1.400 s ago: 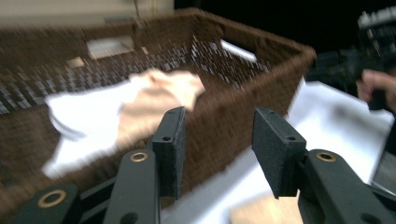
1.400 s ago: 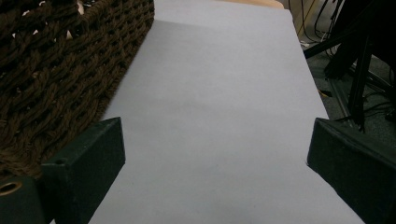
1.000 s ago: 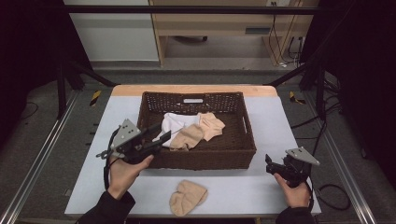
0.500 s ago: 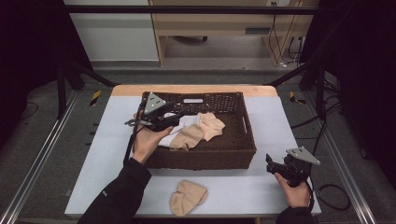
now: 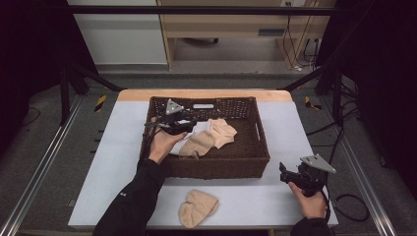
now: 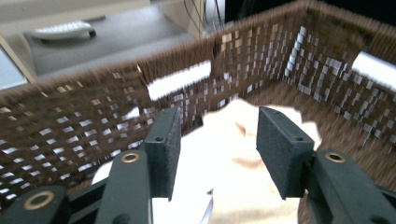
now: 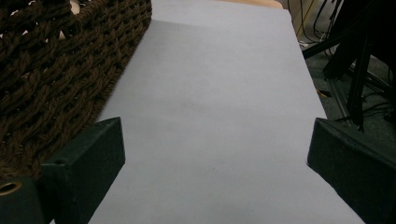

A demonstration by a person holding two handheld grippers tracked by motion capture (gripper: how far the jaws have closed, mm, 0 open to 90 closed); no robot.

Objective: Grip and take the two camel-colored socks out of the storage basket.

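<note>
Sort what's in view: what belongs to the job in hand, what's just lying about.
In the job:
left gripper, open, over the beige socks
white cloth
wicker basket

Lying about:
sock pair on the table
right gripper, open, idle

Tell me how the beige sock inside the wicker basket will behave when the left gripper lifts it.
The beige sock lies crumpled and folded, so it will probably droop limply from the left gripper, whose open jaws hover over it. It looks thin and light. Its cloth surface likely grips the pads without slipping, though it overlaps a second sock and may drag that along.
</note>
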